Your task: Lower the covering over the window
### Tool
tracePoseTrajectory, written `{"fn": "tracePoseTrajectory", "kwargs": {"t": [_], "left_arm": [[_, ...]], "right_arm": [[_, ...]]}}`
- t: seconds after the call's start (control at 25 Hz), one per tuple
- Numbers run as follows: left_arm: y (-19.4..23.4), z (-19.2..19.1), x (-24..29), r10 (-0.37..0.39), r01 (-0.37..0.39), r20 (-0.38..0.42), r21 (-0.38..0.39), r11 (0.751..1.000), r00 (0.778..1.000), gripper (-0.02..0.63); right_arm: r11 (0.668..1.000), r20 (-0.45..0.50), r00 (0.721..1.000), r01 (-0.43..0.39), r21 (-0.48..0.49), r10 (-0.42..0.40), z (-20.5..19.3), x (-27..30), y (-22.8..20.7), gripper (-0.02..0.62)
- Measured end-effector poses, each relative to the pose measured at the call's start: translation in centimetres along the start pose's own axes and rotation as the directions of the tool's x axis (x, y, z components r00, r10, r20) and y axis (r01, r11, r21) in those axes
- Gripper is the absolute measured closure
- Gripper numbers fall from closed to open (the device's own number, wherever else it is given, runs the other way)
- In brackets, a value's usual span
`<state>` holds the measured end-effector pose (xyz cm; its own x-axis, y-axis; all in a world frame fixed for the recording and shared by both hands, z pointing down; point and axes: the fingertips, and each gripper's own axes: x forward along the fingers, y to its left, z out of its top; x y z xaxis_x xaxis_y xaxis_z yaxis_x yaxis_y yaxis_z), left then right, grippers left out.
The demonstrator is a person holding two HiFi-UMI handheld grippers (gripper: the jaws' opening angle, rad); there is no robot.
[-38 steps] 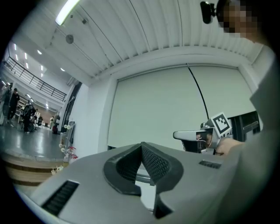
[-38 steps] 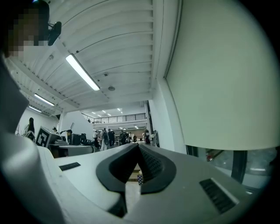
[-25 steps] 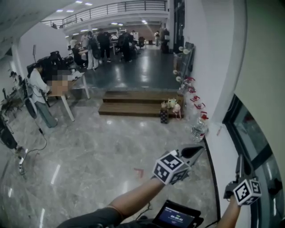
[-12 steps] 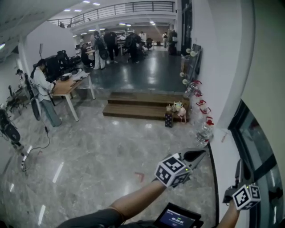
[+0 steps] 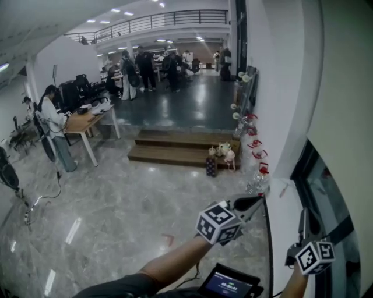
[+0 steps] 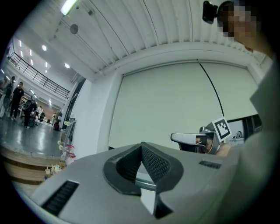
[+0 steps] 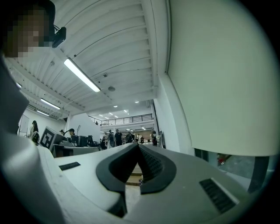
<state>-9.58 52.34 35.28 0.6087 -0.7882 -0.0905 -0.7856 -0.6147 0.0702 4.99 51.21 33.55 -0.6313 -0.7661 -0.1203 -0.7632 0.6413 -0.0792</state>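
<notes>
Looks like a large open-plan office hall. At far left, desks point(image 5: 87, 121) with monitors point(image 5: 73, 93) and a person point(image 5: 53, 125) working there; farther back, a standing group of people point(image 5: 143, 67) below a railed mezzanine point(image 5: 175, 17). Polished stone floor point(image 5: 116, 204), wooden steps point(image 5: 175, 148), strip light point(image 7: 81, 75) on ribbed ceiling.

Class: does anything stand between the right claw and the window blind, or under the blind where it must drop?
Nothing visible does. Only open air separates the shut, empty right claw from the blind, and the bare window below its edge looks unobstructed.
</notes>
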Motion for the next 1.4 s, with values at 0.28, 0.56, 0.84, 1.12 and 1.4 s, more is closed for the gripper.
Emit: {"fn": "tracePoseTrajectory", "kwargs": {"t": [0.28, 0.56, 0.84, 1.12, 1.4], "left_arm": [[0.1, -1.3, 5.6, 0.026, -0.026, -0.020, -0.009, 1.000, 0.999, 0.614], [1.4, -1.8, 10.1, 0.018, -0.018, -0.045, -0.013, 1.000, 0.999, 0.614], [4.7, -3.1, 14.5, -0.023, 0.022, -0.052, -0.027, 0.999, 0.998, 0.614], [10.1, -2.1, 18.4, -0.059, 0.057, -0.051, -0.036, 0.998, 0.997, 0.614], [16.1, -1.5, 22.0, -0.091, 0.089, -0.037, -0.041, 0.995, 0.995, 0.614]], "right_arm": [[1.000, -0.009, 1.000, -0.016, 0.011, 0.016, 0.1, 0.7, -5.8, 0.583], [0.999, -0.003, 1.000, -0.004, 0.035, 0.004, 0.2, 2.8, -9.9, 0.583], [0.998, 0.000, 0.999, 0.035, 0.046, -0.035, -0.9, 6.4, -13.5, 0.583], [0.998, -0.011, 0.998, 0.061, 0.020, -0.061, -0.6, 12.1, -15.3, 0.583], [0.996, -0.010, 0.996, 0.087, 0.021, -0.087, -1.0, 19.0, -17.6, 0.583]]}}
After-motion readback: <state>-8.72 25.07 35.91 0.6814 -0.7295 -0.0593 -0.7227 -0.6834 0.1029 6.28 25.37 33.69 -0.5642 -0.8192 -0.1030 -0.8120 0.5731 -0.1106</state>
